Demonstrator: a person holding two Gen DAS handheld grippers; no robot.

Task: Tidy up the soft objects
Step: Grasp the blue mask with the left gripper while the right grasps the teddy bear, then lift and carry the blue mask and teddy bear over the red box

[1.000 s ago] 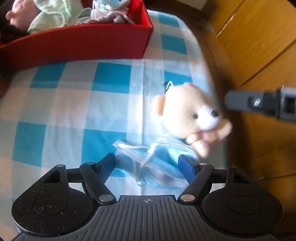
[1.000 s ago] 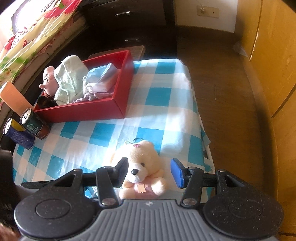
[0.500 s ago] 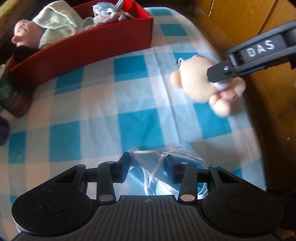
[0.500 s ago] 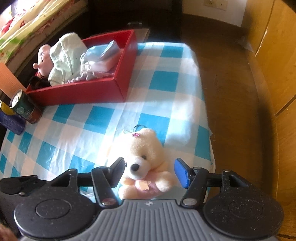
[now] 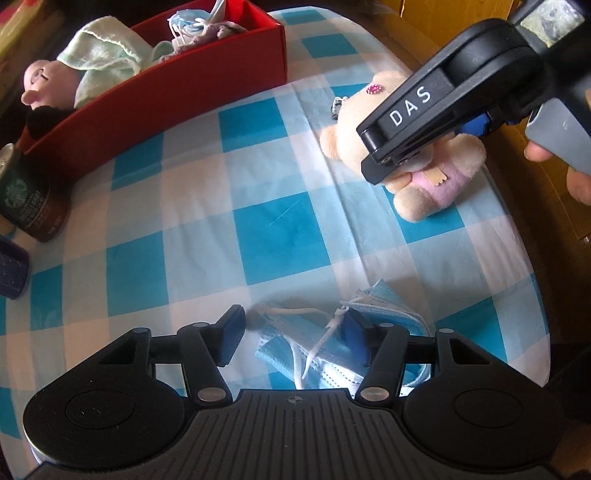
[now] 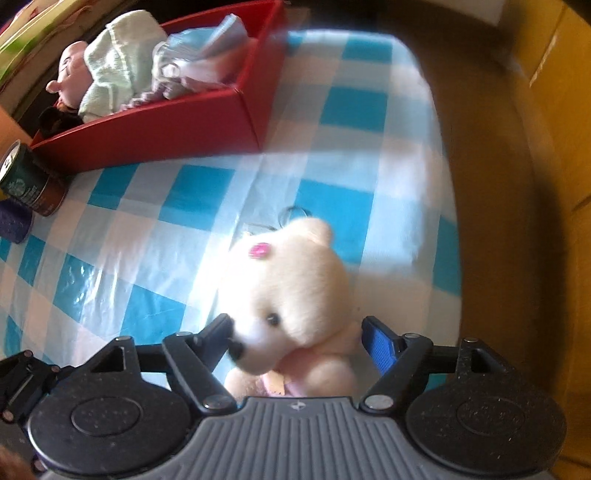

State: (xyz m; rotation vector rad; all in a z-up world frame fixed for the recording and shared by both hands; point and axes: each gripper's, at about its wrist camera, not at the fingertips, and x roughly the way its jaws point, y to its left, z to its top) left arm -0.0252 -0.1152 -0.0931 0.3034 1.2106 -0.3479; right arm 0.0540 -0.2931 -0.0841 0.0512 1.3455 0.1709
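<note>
Red box sits at the far end of the blue-and-white checked tablecloth; everything below is placed from it.

Inside the box: pale green towel at its left end, masks and a lilac knit piece at its right end. Pink doll head pokes over the box's left end. Dark coffee can stands just off the box's front-left corner, a navy can a bit nearer than that.

Cream teddy bear lies on the cloth in front of the box's right end, well apart from it, pink belly up, metal key ring on the box side of its head. Right gripper is down over the bear, jaws just been opening, bear between them; left tip is at the snout, blue pad stands clear of the body, so released, not clamping.

Bundle of blue face masks lies farthest from the box, at the near cloth edge. Left gripper straddles it, jaws just been widening; right pad touches straps and fold, left pad is off it. No grasp.
</note>
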